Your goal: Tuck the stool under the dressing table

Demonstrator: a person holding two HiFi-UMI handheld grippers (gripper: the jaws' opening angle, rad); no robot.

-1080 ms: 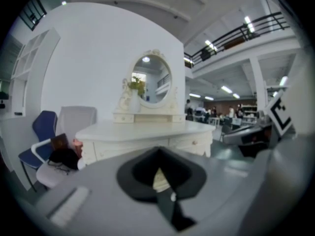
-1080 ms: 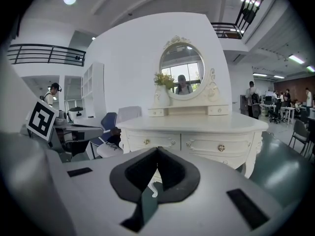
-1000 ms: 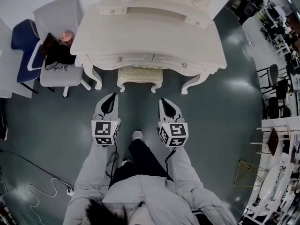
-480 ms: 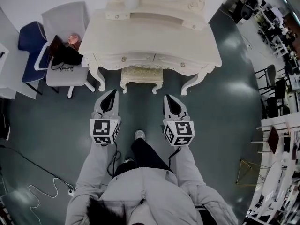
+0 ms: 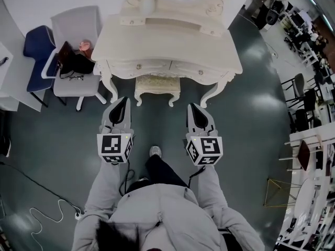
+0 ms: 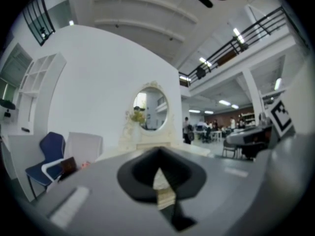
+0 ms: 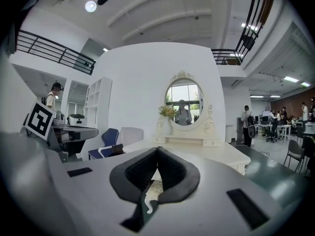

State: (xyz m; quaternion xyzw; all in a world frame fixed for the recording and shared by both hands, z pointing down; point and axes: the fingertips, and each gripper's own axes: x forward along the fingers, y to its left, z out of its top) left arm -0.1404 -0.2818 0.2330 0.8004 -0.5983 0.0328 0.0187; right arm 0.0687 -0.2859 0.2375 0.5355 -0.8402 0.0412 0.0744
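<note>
Left tongs [image 5: 122, 100]: jaws pressed together, nothing between. Right tongs [image 5: 193, 107]: likewise closed, empty. Both held side by side, pointing toward stool [image 5: 157, 83], not touching it. Stool sits under cream worktop [image 5: 167, 41], between its front legs, front edge of seat showing. Oval mirror [image 7: 183, 102] at worktop's back. Grey chair [image 5: 78, 85] and blue chair [image 5: 35, 48] left of worktop. Dark floor [image 5: 251, 129] all round.

The head view looks steeply down from above, the dressing table [image 5: 167, 41] at upper centre. Both gripper views look level (about at tabletop height) toward this same table and its oval mirror [image 7: 183, 101], from a little back.
</note>
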